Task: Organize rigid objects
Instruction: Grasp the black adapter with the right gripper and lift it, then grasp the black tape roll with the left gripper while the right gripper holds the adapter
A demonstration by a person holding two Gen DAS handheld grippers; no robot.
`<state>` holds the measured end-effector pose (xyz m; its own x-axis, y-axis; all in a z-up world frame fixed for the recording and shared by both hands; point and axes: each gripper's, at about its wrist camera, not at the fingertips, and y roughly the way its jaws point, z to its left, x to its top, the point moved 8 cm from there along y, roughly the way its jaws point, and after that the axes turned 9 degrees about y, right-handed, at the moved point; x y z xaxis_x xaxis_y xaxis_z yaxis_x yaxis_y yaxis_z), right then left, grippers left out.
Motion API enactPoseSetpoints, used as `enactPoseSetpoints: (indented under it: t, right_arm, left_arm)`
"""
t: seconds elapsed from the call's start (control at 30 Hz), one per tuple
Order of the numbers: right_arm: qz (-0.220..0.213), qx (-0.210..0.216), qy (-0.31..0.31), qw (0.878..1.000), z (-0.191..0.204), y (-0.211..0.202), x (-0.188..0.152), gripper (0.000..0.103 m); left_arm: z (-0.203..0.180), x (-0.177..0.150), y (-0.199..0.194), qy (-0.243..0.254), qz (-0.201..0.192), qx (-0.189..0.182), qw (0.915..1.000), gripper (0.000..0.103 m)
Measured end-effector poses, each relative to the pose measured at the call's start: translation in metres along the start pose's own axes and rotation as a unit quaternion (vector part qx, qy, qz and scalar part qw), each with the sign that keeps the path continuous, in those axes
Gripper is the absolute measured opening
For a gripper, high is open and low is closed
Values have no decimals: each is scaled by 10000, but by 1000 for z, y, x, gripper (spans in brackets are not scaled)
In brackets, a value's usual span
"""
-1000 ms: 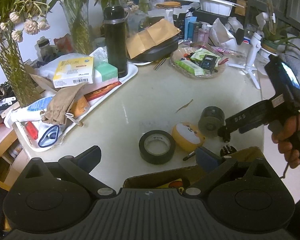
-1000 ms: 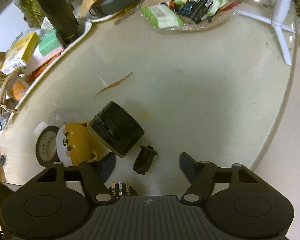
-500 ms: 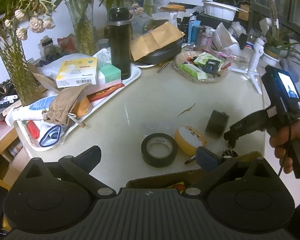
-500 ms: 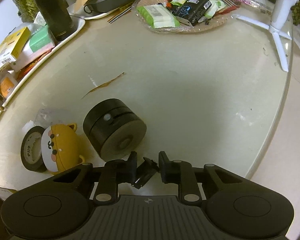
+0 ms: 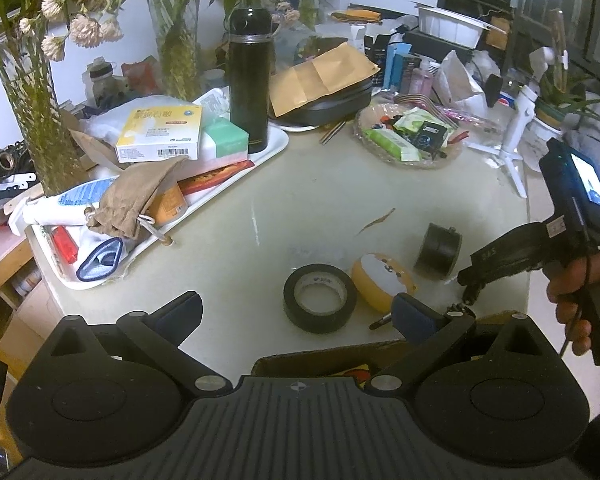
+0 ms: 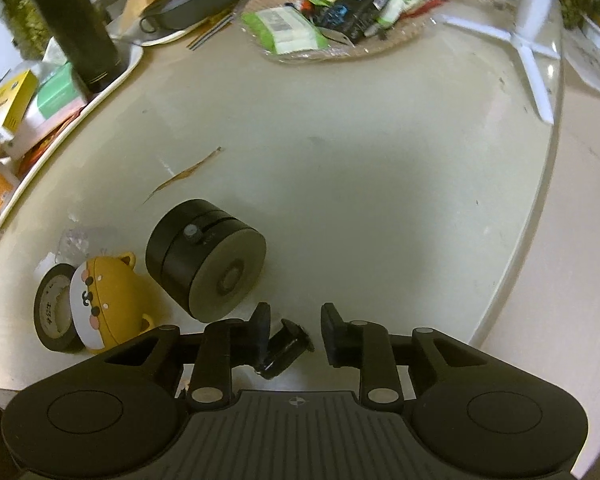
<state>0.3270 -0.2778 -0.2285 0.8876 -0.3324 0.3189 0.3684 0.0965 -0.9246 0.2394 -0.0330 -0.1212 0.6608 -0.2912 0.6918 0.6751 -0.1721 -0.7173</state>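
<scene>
Near the bench (image 6: 380,184) front edge, the right hand-held gripper (image 6: 293,330) has just reopened slightly; a small black fitting (image 6: 286,350) lies between its jaws, touching the left pad only. Just beside stand a black cylinder (image 6: 206,256), yellow bear-faced case (image 6: 104,304) and tape roll (image 5: 319,297). Left hand-held gripper (image 5: 296,314): released, empty.

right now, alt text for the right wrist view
The right gripper, jaws just opening, points down at a small black part between its fingers, near the table edge. Left of it: a black cylinder, a yellow bear-shaped case, a black tape roll.
</scene>
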Motion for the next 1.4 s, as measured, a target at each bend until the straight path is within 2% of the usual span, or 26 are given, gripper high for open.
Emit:
enactPoseSetpoints:
  t: [0.3, 0.43, 0.5, 0.6, 0.77, 0.97, 1.4]
  right_arm:
    - [116, -123, -202, 9997, 7, 0, -8, 35]
    - [77, -226, -344, 9991, 9, -1, -10, 25]
    - [29, -121, -322, 9994, 9, -4, -10, 25]
    - [-277, -100, -409, 9987, 11, -17, -4, 25]
    - [-608, 189, -278, 9976, 11, -41, 4, 24]
    - [-882, 658, -217, 9937, 18, -78, -2, 25]
    - [-978, 1349, -343, 9854, 29, -116, -34, 25]
  left_arm:
    - [-1, 0, 1, -3, 23, -33, 10000, 103]
    - [0, 0, 1, -52, 19, -61, 10000, 103]
    - [0, 0, 0, -76, 14, -95, 9999, 103]
    - [0, 0, 0, -100, -5, -133, 9999, 103]
    - [2, -2, 0, -124, 0, -205, 9997, 103]
    - [10, 2, 2, -181, 4, -267, 9995, 103]
    - [15, 9, 38, -91, 505, -489, 9975, 103]
